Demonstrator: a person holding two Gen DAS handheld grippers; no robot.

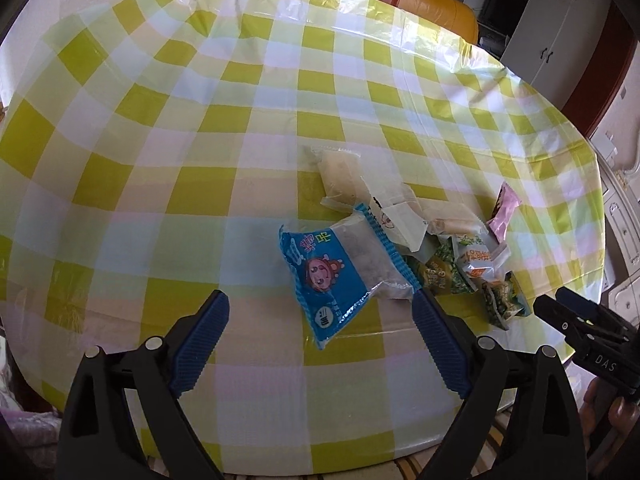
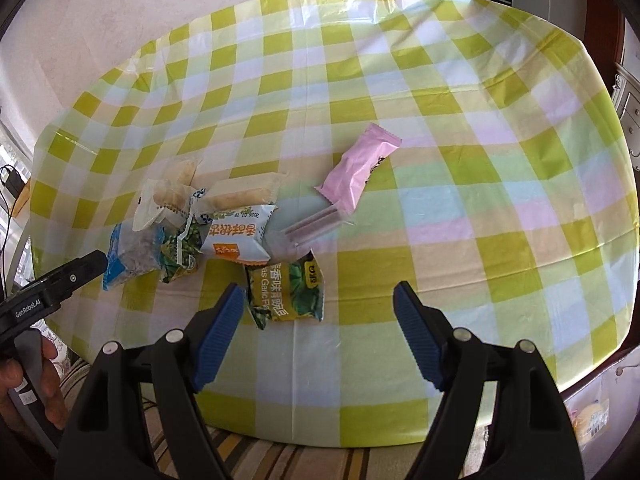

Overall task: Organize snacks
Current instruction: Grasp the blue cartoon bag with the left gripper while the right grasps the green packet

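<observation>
Left claw (image 1: 320, 308): jaws spread wide with nothing clamped; the blue ribbed pads (image 1: 200, 344) stand clear on either side of the blue snack packet.
Blue snack packet (image 1: 340, 276): lies flat on the bench between the left claw's tips, nearer the right pad, its right edge just beside or touching that pad; which, I cannot tell.
Right claw (image 2: 320, 304): jaws apart, empty.
Green pea packet (image 2: 286, 292): on the bench just ahead of the right claw, toward its left pad (image 2: 218, 336), the packet's lower left corner close to that pad's tip.
Snack heap (image 2: 192, 216): at about 10 o'clock from the right claw; pale biscuit packs, a white-and-orange packet (image 2: 236, 234) and more green packets, overlapping one another.
Pink packet (image 2: 360, 168): at about 12 o'clock from the right claw, apart from the heap, tilted.
Clear pack of purple sticks (image 2: 312, 226): just below the pink packet, between it and the green pea packet.
Bench (image 1: 160, 120): round, under a green, yellow and white checked plastic cloth.
Person: a hand (image 2: 40, 384) grips the left claw's handle at 8 o'clock in the right wrist view.
</observation>
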